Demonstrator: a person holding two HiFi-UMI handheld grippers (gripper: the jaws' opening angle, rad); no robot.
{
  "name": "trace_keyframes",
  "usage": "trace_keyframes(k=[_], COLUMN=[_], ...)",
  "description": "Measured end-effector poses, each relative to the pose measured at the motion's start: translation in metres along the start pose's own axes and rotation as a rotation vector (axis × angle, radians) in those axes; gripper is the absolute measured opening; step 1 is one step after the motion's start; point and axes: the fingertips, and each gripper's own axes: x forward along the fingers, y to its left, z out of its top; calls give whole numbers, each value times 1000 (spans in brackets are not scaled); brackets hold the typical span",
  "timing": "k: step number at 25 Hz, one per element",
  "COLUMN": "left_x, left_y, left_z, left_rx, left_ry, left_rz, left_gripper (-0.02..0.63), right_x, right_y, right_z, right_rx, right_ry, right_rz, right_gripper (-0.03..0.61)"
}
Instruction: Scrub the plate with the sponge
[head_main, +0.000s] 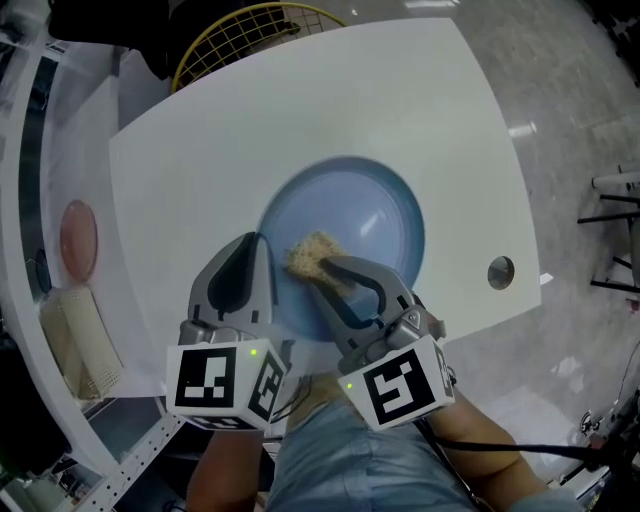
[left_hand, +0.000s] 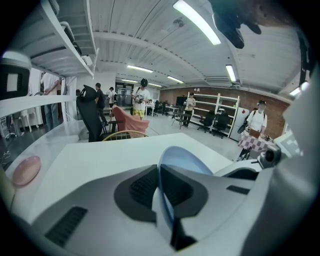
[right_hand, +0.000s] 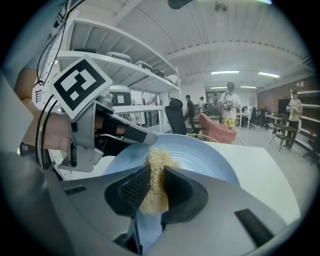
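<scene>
**Plate** (head_main: 350, 230): 1 round, smooth, pale blue dish with a shallow well. It sits on the white table (head_main: 190, 170), toward the near edge.

**Sponge** (head_main: 312, 254): a small tan pad of coarse, fibrous weave, set against the plate's inner face on its near-left part.

**Left gripper** (head_main: 254, 250): it reaches in from the near side, and its 2 dark-padded jaws are closed upon the plate's left rim. The left gripper view shows the thin blue edge pinched between the ribbed pads.

**Right gripper** (head_main: 328, 266): it comes from the near right, angled toward the plate's centre, with its jaws clamped on the sponge. The right gripper view shows the fibres bulging above and below the pads, with the plate directly behind.

Each gripper carries a cube with black-and-white square markers at its rear.

Also on record:
- a yellow wire basket (head_main: 250, 35) beyond the table's far edge
- a pink disc (head_main: 78, 240) on the side ledge at left
- a round metal fitting (head_main: 500, 271) near the table's right edge
</scene>
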Motion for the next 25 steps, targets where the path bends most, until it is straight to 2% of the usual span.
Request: trace_keyframes(k=[9,19,25], left_x=[-3,-3,-3], left_y=[-1,-7,-8], left_z=[-1,-2,-1], left_rx=[30,56,65], left_ry=[3,14,14], left_rz=[1,1,1], left_gripper=[23,23,23], right_x=[-17,-34,-41], right_y=[10,-8,-29], right_z=[-26,-52,-65], right_rx=[51,100,146], right_ry=[25,68,106], right_rz=[5,-47,-107], right_gripper=[83,83,81])
